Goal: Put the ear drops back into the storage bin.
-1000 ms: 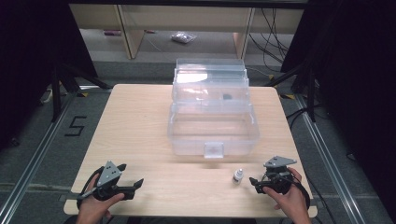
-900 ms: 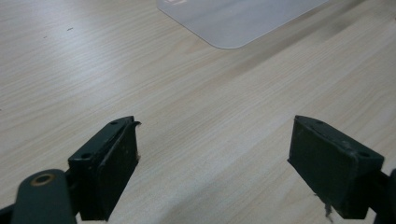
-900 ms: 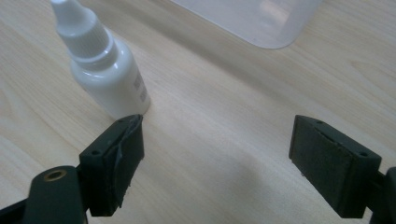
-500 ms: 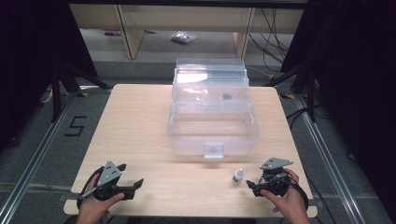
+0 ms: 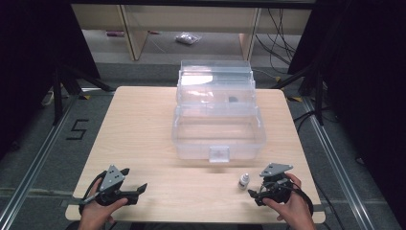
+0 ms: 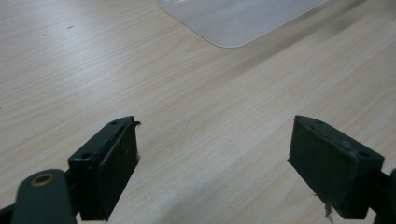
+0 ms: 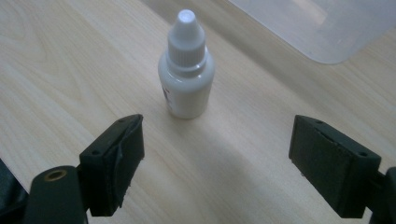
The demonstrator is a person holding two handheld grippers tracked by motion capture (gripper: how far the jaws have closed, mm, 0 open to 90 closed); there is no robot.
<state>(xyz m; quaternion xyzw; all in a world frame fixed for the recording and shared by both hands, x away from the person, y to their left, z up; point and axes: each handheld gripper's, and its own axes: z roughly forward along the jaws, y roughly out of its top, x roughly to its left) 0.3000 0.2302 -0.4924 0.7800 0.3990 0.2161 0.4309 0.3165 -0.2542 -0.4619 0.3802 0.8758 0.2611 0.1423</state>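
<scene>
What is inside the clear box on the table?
The box stands open. Its lower tub looks empty. A small dark item shows in the upper tray; what it is cannot be told.

A white dropper bottle (image 7: 186, 70) stands on the pale wood-grain table (image 5: 143, 129) near a clear plastic box (image 5: 218, 129).

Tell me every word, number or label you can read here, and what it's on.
"5": black mark on the grey floor, left of the table.
The small white dropper bottle has dark print at its left edge, too small to read.
Nothing else is readable.
</scene>
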